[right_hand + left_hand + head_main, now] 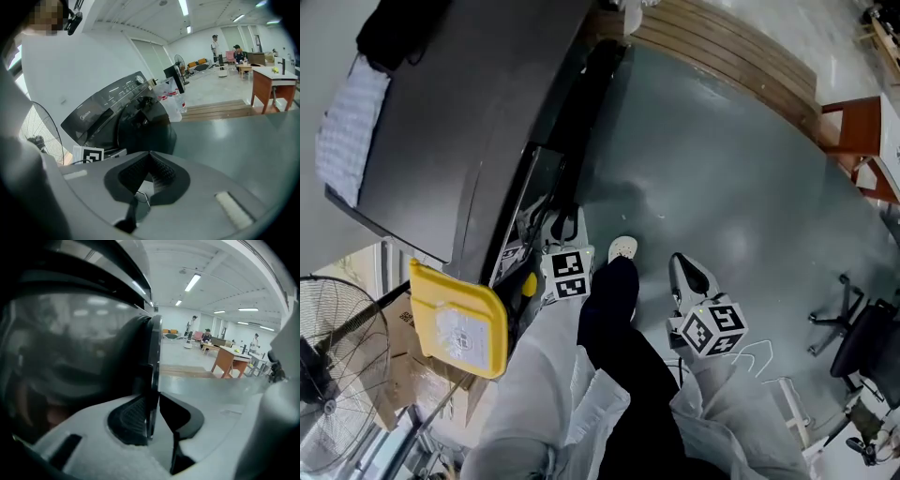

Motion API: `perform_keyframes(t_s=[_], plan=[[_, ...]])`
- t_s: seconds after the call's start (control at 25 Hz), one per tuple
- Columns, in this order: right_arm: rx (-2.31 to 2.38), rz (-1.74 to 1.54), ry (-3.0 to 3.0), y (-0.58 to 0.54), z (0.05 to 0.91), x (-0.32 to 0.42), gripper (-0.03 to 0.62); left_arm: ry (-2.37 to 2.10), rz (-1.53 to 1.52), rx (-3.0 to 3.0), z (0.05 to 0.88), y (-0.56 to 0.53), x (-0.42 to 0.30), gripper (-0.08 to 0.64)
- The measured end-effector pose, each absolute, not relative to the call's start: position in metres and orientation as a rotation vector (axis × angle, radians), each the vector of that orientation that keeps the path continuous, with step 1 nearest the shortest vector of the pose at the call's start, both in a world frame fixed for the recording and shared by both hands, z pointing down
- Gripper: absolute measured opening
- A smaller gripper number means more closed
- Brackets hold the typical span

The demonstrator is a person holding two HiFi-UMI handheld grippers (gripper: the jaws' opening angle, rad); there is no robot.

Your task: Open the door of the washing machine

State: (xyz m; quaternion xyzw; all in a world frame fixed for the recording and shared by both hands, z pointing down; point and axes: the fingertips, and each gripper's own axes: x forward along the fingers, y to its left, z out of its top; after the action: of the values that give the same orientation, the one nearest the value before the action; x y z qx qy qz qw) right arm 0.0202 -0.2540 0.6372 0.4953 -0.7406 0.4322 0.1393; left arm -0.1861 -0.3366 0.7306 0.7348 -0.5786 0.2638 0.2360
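The left gripper [153, 414] is clamped on the thin chrome rim of the washer's door [152, 352]. The rim stands upright between the two black pads [131, 420], and the door's dark curved glass fills the picture from 9 to 11 o'clock of the jaws. From the head view, the dark grey washer [459, 103] lies at 11 o'clock of this gripper, which sits close against its front. The right gripper [150, 161] has its jaws pressed together with nothing between them. It hangs over the grey floor [722, 178], at 3 o'clock of the left gripper and apart from the washer. In its own view the washer is at 11 o'clock, with the round door on its front. The sloped control panel carries the word "Midea" [83, 114]; the other panel markings are too small to read.
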Motion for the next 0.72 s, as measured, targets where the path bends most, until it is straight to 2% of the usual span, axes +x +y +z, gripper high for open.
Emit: perform_keyframes(t_s=[0.48, 0.72], plan=[[1.431, 1.267, -2.141, -0.248, 0.636, 0.020, 0.011, -1.485, 0.739, 1.974, 0.737, -0.328, -0.173, 0.072], [1.485, 1.286, -2.118, -0.247, 0.634, 0.034, 0.011, -1.360, 0.764, 2.039, 0.737, -0.315, -0.124, 0.080]])
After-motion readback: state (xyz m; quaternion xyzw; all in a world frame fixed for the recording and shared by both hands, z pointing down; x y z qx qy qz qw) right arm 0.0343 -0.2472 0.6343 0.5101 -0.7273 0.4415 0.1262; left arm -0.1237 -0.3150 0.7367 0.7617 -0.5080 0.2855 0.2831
